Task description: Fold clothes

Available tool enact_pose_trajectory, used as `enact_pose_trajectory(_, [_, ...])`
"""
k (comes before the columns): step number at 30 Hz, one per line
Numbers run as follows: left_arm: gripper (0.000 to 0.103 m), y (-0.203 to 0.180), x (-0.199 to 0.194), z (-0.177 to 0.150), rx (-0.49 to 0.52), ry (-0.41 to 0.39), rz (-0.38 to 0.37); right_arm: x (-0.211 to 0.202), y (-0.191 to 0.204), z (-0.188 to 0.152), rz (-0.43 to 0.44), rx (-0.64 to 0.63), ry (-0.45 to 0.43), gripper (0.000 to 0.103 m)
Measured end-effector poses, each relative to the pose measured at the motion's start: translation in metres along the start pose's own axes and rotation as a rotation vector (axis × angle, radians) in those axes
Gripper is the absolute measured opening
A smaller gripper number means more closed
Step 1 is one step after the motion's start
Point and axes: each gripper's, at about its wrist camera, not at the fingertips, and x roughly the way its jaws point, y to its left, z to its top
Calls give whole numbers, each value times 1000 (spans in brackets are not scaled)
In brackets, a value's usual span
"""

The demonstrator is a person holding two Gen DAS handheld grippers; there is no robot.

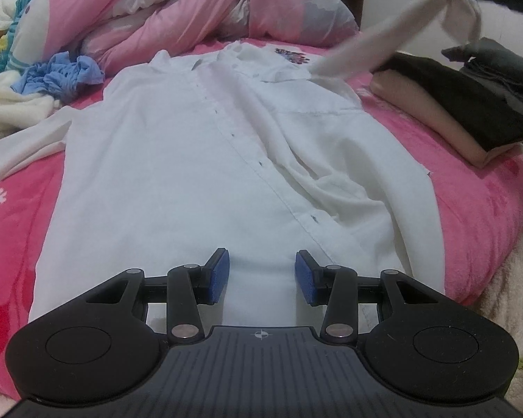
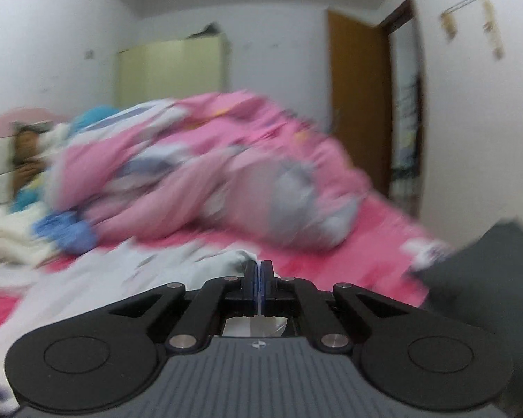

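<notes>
White shirt (image 1: 205,146) is lying front-up and buttoned on the pink bedspread (image 1: 470,181), its long axis running straight away from us: hem nearest the left gripper (image 1: 261,275), collar pointing toward the heaped pink duvet (image 1: 198,10) at the far end. We are working on the sleeve fold. Our right gripper (image 2: 258,278), jaws pinched tight on a fold of white cloth, is holding the shirt's right sleeve (image 1: 383,40) up off the bed, so it is stretching up and to the right from the shoulder. Our left gripper is hovering over the hem with its blue pads (image 1: 218,277) partly apart, gripping nothing. Next, we judge, we are needing to carry that sleeve across the chest and lay it flat along the button line, without dragging the body askew. Folded dark and beige garments (image 1: 463,108) are stacked just right of the shirt; a crumpled blue cloth (image 1: 59,73) is sitting to its left.
</notes>
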Motion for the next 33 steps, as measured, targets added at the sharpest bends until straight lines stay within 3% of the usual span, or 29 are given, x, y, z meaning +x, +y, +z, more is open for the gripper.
enact_pose_trajectory(3, [42, 1, 1, 0, -9, -1, -2, 49, -38, 19, -181, 49, -21, 8])
enact_pose_trajectory(5, [42, 2, 1, -1, -11, -1, -3, 73, -60, 17, -255, 117, 39, 46])
enact_pose_trajectory(7, [42, 4, 2, -1, -12, 2, -5, 74, -73, 6, -251, 202, 73, 46])
enact_pose_trajectory(11, [43, 9, 4, 0, -9, 12, -9, 23, -52, -20, -152, 225, -13, 46])
enact_pose_trajectory(14, [43, 13, 4, 2, -12, 19, -1, -26, -22, -32, 103, 253, -12, 46])
enact_pose_trajectory(19, [44, 17, 4, -1, -27, 15, -1, -63, 47, -63, 452, 146, 184, 45])
enact_pose_trajectory(21, [44, 19, 4, -3, -32, 10, -5, -56, 73, -88, 487, 120, 309, 45])
enact_pose_trajectory(23, [44, 19, 4, -4, -35, 6, -8, -43, 89, -114, 453, 96, 405, 44])
enact_pose_trajectory(25, [44, 20, 4, -4, -32, 3, -11, -26, 94, -134, 394, 79, 450, 44])
enact_pose_trajectory(27, [44, 20, 4, -4, -34, -2, -13, -15, 95, -147, 390, 109, 476, 44])
enact_pose_trajectory(30, [45, 22, 4, -6, -46, -10, -18, 12, 97, -157, 441, 178, 546, 29])
enact_pose_trajectory(31, [45, 23, 4, -6, -50, -12, -20, 15, 97, -159, 435, 189, 560, 7])
enact_pose_trajectory(33, [44, 24, 3, -7, -52, -15, -23, 19, 96, -160, 417, 206, 575, 1])
